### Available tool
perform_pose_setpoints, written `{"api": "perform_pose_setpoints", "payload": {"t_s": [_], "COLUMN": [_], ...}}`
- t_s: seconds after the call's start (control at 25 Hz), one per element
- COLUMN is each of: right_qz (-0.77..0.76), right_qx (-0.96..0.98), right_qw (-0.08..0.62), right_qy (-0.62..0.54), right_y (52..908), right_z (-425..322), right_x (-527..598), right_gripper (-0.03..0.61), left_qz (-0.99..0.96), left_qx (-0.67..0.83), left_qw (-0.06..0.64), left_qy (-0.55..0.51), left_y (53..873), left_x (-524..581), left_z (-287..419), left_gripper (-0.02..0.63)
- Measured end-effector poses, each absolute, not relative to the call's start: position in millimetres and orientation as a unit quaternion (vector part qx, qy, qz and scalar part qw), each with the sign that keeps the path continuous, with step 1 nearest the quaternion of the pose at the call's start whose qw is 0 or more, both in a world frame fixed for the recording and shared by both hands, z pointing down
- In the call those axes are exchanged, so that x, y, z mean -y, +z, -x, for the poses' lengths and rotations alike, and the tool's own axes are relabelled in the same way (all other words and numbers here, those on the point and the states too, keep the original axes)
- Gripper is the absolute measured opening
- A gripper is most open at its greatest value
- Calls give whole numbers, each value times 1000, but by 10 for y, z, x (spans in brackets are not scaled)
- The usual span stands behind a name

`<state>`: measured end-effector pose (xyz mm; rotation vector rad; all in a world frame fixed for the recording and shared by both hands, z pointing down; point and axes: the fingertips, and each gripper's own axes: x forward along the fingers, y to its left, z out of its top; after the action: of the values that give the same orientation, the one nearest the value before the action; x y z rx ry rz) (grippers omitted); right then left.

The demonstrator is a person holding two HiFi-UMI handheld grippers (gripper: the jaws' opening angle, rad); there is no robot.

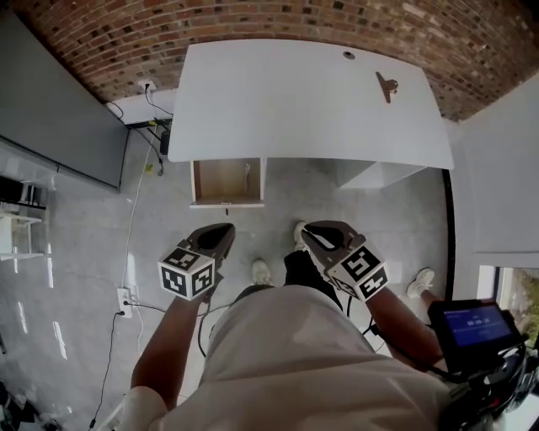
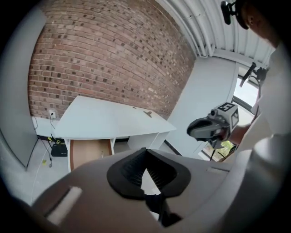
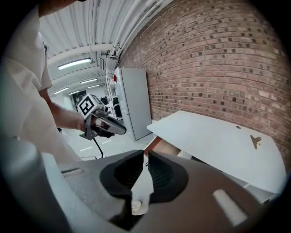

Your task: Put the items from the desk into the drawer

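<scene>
A small brown clip-like item lies alone near the far right of the white desk. It also shows in the left gripper view and the right gripper view. Under the desk's left part a drawer with a wooden inside stands pulled out. My left gripper and right gripper hang side by side over the floor, well short of the desk. The jaws of the left gripper and of the right gripper meet at the tips and hold nothing.
A brick wall runs behind the desk. A grey panel stands at the left, with cables and a small black box on the floor beside it. A white cabinet sits under the desk's right side. The person's shoes are below the grippers.
</scene>
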<state>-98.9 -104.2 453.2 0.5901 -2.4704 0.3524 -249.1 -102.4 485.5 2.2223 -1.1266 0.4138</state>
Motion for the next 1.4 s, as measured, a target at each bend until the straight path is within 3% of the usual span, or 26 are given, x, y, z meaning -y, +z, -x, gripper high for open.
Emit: {"api": "perform_pose_setpoints", "payload": {"t_s": [0.6, 1.4], "right_qz": [-222, -223], "right_qx": [933, 930], "right_qw": [263, 277], "right_qy": [106, 95], "right_y": [4285, 4273], "right_z": [1150, 1117], "right_x": [838, 734], "right_gripper": [34, 18], "left_qz": [-899, -900], "left_qx": [333, 318], "left_qw": [257, 264], "left_qy": [125, 138], "left_y": [4032, 4213], "left_x": [458, 491], "left_z": [1799, 1743], "left_gripper": [8, 8]}}
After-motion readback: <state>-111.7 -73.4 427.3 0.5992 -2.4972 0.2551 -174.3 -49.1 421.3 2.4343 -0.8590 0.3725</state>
